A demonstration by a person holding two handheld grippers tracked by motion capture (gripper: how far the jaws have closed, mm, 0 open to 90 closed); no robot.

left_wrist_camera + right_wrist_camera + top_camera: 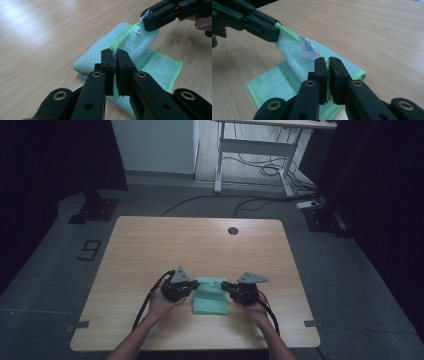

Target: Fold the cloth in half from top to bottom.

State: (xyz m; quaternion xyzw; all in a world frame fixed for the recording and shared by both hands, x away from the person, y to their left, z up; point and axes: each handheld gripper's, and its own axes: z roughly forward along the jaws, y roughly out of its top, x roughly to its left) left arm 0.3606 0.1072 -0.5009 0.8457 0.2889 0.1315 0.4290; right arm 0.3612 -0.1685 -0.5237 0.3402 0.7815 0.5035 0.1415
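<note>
Green cloth (210,297) near the front middle of the table (150,245), mint microfibre with a brighter lime stitched hem. Partly folded: bottom layer flat on the wood, top layer pulled up off it along one hemmed edge, forming a raised ridge. That edge is pinched at two spots, left gripper (115,56) at one end, right gripper (328,62) at the other. White care tag (308,48) with blue print sticks up from the lifted hem.
</note>
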